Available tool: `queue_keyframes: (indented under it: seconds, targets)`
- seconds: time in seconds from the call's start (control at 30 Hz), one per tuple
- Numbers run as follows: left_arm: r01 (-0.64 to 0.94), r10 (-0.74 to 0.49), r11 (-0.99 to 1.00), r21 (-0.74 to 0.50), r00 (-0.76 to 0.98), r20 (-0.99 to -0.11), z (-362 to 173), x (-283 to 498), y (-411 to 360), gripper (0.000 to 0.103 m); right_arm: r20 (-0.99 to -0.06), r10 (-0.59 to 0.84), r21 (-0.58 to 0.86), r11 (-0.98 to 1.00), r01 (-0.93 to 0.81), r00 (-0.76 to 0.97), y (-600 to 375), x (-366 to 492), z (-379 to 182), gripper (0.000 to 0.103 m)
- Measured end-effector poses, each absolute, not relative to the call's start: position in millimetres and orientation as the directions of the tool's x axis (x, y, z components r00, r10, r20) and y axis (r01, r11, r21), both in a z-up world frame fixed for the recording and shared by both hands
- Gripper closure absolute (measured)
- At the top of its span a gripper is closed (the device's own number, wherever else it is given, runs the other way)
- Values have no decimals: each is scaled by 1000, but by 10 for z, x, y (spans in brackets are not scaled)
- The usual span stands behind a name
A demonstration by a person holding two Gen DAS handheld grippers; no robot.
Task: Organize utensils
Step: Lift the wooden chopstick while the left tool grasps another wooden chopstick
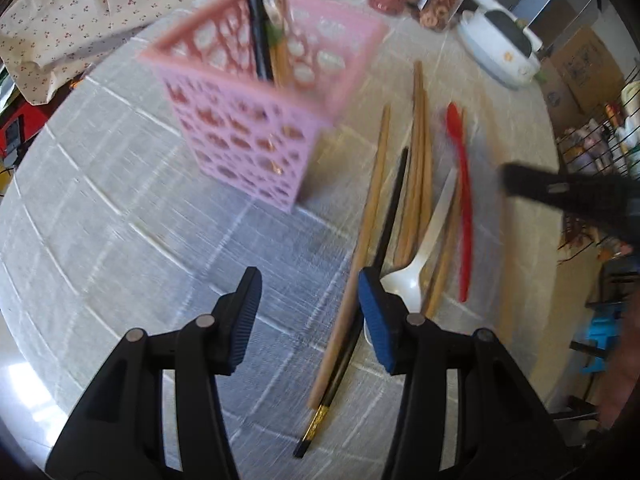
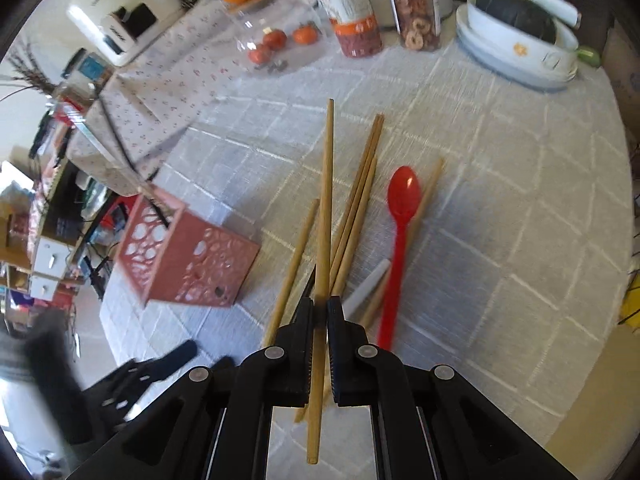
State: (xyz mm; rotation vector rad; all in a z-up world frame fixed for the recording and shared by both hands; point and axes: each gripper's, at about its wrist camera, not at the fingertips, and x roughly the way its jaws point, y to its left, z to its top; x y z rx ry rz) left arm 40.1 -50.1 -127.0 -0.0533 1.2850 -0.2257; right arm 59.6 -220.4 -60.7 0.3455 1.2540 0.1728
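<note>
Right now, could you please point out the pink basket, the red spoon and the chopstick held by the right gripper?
Pink basket (image 1: 244,148): left wrist view, front wall.
Red spoon (image 2: 404,192): right wrist view, bowl.
Chopstick (image 2: 328,184): right wrist view, shaft beyond the right gripper (image 2: 320,312).

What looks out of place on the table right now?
The pink basket looks tipped rather than standing square. Loose wooden chopsticks, a red spoon and a white spoon lie crisscrossed beside it.

"Where does the left camera look?"
"Down along its gripper (image 1: 308,300), close above the desk (image 1: 120,220)."
"And the right one?"
"The same way, from its gripper (image 2: 320,312). Both see the pink basket (image 1: 256,120) and the red spoon (image 2: 400,216)."
</note>
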Motion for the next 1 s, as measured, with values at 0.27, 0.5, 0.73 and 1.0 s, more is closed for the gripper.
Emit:
queue_keyframes:
  seconds: [0.27, 0.5, 0.73, 1.0]
  targets:
    - [123, -232, 971, -205, 282, -931, -1349, 544, -513, 52, -869, 343, 372, 928, 15, 357, -2292, 422, -351, 97]
    - [202, -201, 969, -142, 315, -927, -1357, 544, -643, 56, -848, 376, 394, 919, -30, 374, -2207, 421, -260, 97]
    - [220, -200, 967, -132, 325, -924, -1382, 402, -594, 94, -835, 391, 404, 913, -51, 387, -2165, 424, -187, 97]
    - [226, -146, 970, -90, 243, -959, -1377, 360, -614, 93, -802, 428, 441, 895, -70, 416, -2130, 379, 3, 97]
